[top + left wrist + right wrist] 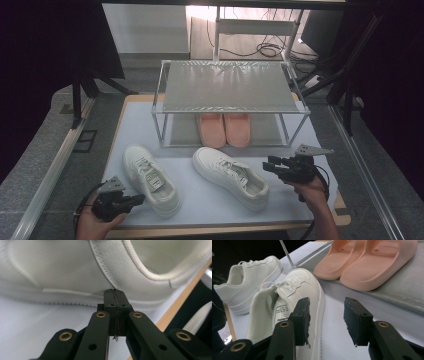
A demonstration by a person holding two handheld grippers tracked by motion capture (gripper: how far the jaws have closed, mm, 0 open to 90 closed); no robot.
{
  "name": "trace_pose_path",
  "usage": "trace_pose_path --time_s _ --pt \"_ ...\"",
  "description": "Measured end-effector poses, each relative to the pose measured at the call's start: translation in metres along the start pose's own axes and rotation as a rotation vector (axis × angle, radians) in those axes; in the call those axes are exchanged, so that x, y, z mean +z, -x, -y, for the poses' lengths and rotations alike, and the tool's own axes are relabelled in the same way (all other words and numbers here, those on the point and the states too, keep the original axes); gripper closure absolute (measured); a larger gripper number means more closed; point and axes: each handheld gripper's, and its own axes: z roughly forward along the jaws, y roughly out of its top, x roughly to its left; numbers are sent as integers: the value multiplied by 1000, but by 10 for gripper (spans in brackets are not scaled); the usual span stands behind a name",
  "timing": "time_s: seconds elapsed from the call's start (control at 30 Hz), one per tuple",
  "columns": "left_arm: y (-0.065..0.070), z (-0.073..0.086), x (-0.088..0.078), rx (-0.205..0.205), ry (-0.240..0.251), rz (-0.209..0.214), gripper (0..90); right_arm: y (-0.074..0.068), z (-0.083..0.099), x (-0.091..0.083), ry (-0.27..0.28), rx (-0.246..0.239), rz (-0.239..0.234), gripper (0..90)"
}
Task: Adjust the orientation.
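With the left tool (137, 199) shut and empty beside the left white sneaker (150, 179) and the right tool (268, 165) open and empty, that light, soft-sided shoe looks best gripped at its padded heel collar.

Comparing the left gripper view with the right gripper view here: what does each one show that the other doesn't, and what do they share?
Left gripper view: the left claw shut with nothing between its jaws, close against the side of the left white sneaker, with the table's wooden edge beside it.

Right gripper view: the right claw open and empty, the right white sneaker just ahead, and the pink slippers on the rack's lower shelf.

Both: the left white sneaker and the pale mat it lies on.
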Motion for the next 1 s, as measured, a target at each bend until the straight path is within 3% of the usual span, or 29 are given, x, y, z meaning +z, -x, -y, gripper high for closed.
trace_pose_path --time_s 0.17,0.33,0.53,0.67,0.87,1.0 --pt "10 -13 16 29 -4 22 893 -1 0 0 0 -2 -1 563" --pt "12 -16 20 38 -6 34 880 -2 -1 2 -3 -8 -4 563" --pt "8 -14 0 17 71 24 822 -3 -1 2 -2 -5 -8 564" --pt "6 -20 -15 26 122 -9 795 -4 -2 3 -6 -6 -8 564" --pt "7 -29 -21 35 159 -37 718 -6 -2 4 -13 -14 -13 564" --pt "10 -36 -20 50 166 -29 680 -5 -1 4 -9 -7 -11 564"
